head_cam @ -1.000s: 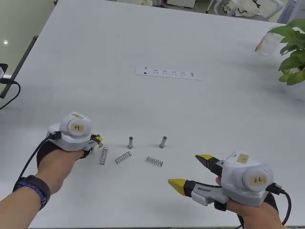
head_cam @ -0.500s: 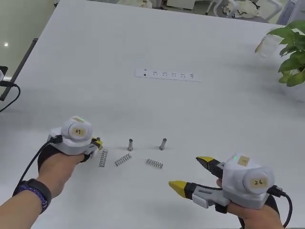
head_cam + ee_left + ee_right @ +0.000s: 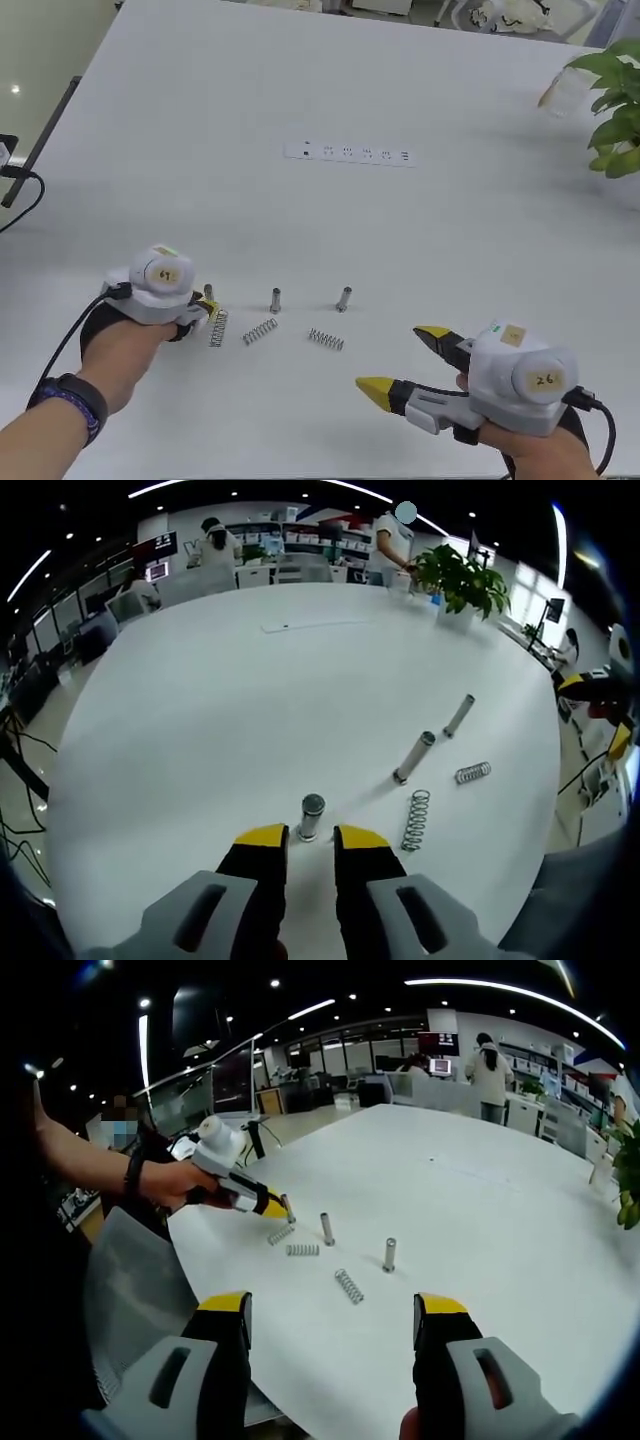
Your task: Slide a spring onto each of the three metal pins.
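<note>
Three short metal pins stand upright in a row on the white table (image 3: pixel 330 230): a left pin (image 3: pixel 208 292), a middle pin (image 3: pixel 275 299) and a right pin (image 3: pixel 343 298). Three springs lie flat just in front of them (image 3: pixel 218 328) (image 3: pixel 260 332) (image 3: pixel 325 340). My left gripper (image 3: pixel 311 840) is open only a little, and the left pin (image 3: pixel 311 816) stands free at its yellow tips with small gaps on both sides. My right gripper (image 3: pixel 402 360) hovers wide open near the table's front right, and nothing sits between its jaws (image 3: pixel 332 1308).
A white power strip (image 3: pixel 347 153) lies across the table's middle, well behind the pins. A potted plant (image 3: pixel 615 110) stands at the far right. A black cable (image 3: pixel 20 195) hangs off the left edge. Bare tabletop surrounds the pins.
The left pin, hidden behind my left gripper before, now shows standing beside its tips. The right gripper has hardly moved.
</note>
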A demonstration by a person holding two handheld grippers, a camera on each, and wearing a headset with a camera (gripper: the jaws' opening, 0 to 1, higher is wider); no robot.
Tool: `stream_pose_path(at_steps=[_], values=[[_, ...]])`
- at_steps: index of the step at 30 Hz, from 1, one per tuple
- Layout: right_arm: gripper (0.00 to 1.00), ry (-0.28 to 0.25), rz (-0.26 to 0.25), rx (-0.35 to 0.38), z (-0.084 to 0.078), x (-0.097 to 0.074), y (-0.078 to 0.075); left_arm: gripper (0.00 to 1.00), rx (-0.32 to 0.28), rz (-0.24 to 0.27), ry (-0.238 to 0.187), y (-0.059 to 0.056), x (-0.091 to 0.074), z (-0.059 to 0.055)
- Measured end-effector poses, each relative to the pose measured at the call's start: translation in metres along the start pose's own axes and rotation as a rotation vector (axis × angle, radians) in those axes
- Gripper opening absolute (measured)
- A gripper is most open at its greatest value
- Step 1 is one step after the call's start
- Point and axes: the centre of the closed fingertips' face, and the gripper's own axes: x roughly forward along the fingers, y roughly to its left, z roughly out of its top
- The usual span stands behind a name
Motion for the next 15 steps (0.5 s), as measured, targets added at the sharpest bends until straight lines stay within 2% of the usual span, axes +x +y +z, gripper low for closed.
stream_pose_path(at_steps=[8, 15], values=[[0.64, 0.001, 0.004, 0.002, -0.001, 0.001, 0.0, 0.16, -0.013, -0.017, 0.005, -0.004, -0.007, -0.008], [0.64, -0.001, 0.006, 0.001, -0.002, 0.002, 0.002, 0.19, -0.021, -0.019, 0.025, -0.004, -0.013, -0.026]])
